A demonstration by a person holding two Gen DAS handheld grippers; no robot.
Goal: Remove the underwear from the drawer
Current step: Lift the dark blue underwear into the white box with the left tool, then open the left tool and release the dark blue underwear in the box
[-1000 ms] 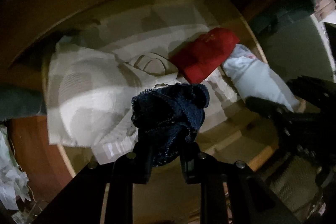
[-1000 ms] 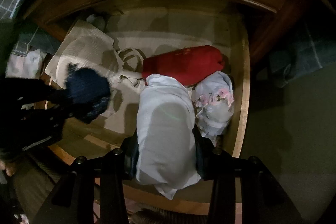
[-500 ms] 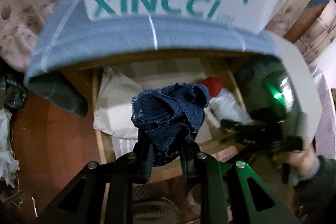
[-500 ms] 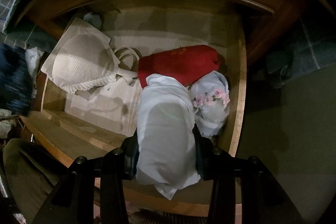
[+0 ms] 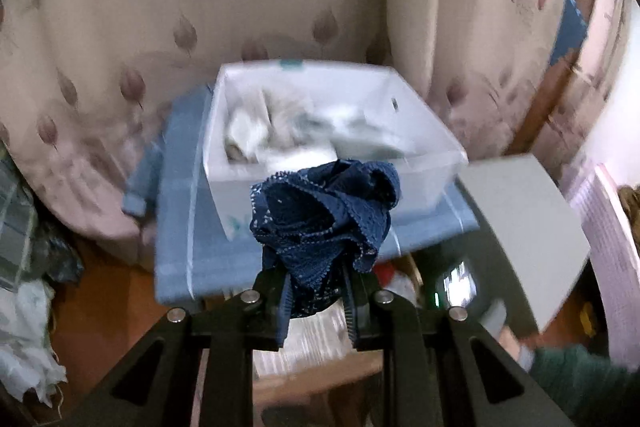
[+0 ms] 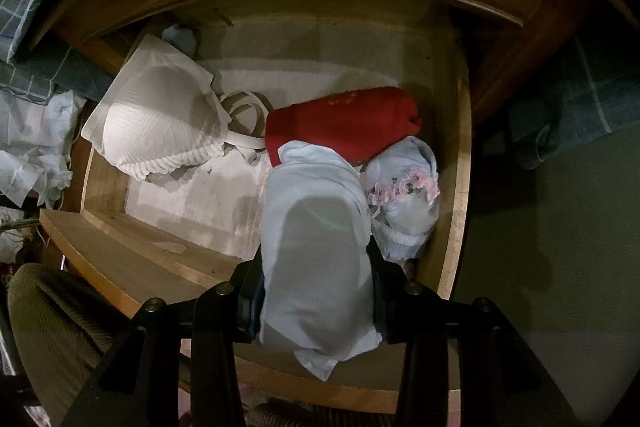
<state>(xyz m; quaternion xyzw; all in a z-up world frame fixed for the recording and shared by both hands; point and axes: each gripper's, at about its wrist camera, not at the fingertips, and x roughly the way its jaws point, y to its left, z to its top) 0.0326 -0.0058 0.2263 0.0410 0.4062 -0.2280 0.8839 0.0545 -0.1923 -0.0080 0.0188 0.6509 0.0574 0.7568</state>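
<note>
**Left wrist view: one item out, another gripped, three left in drawer**

Navy lace underwear (image 5: 324, 223) is pinched in left claw (image 5: 316, 301), held clear of drawer, in front of white bin (image 5: 424, 131), where pale garments are seen. White underwear (image 6: 316, 251) is clamped in right claw (image 6: 316, 301), low over the drawer (image 6: 456, 195). Left inside: red roll (image 6: 344, 119), floral piece (image 6: 404, 199), white bra (image 6: 160, 123). Est. approx. halfway.

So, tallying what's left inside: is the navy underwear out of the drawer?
Out. The left tool holds the navy underwear up before the white bin.
</note>
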